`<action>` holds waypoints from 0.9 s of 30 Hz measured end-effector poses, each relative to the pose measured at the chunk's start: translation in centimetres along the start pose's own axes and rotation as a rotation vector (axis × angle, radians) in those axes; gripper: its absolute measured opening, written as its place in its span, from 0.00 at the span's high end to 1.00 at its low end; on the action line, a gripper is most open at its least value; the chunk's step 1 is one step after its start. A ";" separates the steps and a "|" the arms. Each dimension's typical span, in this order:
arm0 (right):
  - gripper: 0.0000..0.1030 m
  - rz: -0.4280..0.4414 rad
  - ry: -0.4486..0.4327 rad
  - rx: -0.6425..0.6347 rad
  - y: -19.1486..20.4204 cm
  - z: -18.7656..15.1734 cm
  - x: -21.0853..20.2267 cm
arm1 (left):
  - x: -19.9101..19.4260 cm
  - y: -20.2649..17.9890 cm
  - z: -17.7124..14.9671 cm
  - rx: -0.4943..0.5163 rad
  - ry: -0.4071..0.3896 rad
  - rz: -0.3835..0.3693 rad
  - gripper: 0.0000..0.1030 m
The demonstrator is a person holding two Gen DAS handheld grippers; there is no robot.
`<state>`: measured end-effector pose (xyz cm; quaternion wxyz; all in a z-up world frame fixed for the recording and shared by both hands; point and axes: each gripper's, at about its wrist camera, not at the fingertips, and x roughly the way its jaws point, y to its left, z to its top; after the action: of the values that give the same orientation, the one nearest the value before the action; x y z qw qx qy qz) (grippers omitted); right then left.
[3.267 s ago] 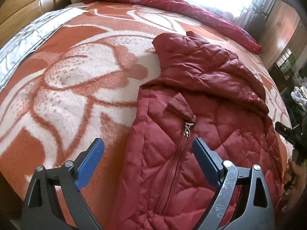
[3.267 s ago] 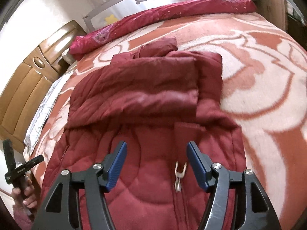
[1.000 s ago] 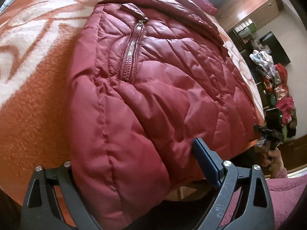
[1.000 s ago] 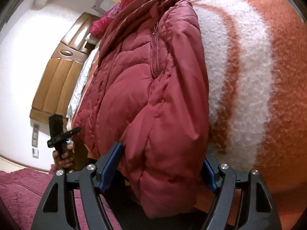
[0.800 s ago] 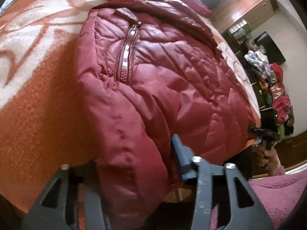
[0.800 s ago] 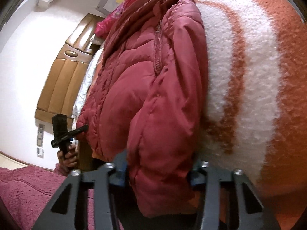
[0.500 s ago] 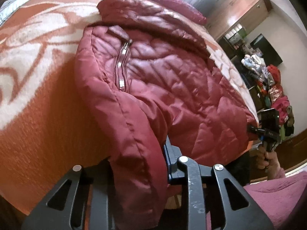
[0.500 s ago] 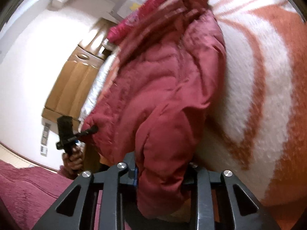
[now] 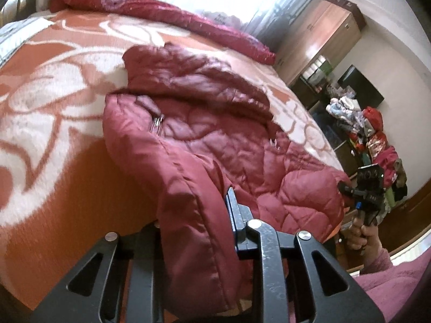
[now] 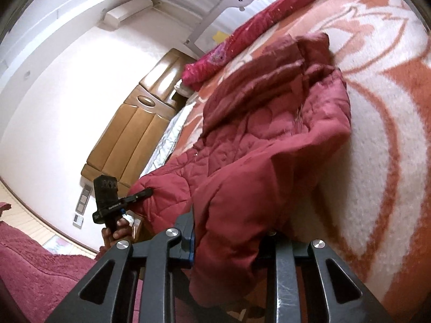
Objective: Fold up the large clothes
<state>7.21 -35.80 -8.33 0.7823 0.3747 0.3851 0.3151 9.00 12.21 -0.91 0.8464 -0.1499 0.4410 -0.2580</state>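
Jacket (image 9: 215,140) hem now lifted off blanket (image 9: 40,102), both grippers (image 9: 194,215) (image 10: 229,231) clamped on it.

left gripper (image 9: 196,215): was wide open over the coat's left pocket; went down to the bottom hem; now squeezed tight on a fold of it
right gripper (image 10: 229,231): was wide open over the right zip; dropped to the hem too; now pinched tight on the other corner
red puffy coat (image 9: 215,145): lay flat on the orange and white blanket (image 9: 48,102); bottom edge now pulled up off it, bunched and hanging between the two grips; top part not lifted
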 end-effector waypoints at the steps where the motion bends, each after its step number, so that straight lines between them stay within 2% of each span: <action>1: 0.75 -0.002 -0.014 -0.005 0.1 0.3 -0.1 | -0.1 -0.1 0.4 0.002 -0.012 -0.004 0.80; 8: 0.76 0.019 -0.112 -0.023 1.0 2.9 -0.7 | -0.6 -0.8 4.3 -0.006 -0.121 -0.026 0.80; 12: 0.76 0.025 -0.167 -0.030 1.4 4.7 -0.8 | -0.3 -1.1 6.1 0.002 -0.144 -0.024 0.80; 19: 0.76 -0.015 -0.228 -0.098 2.9 10.0 0.0 | 0.0 -1.2 10.2 0.034 -0.172 0.006 0.80; 27: 0.76 -0.105 -0.283 -0.112 3.2 17.0 2.0 | 2.2 -0.1 16.5 0.003 -0.191 0.033 0.80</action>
<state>21.86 -38.43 0.78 0.8637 0.3507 0.2720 0.2389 23.66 11.28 7.02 0.8890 -0.1655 0.3603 -0.2292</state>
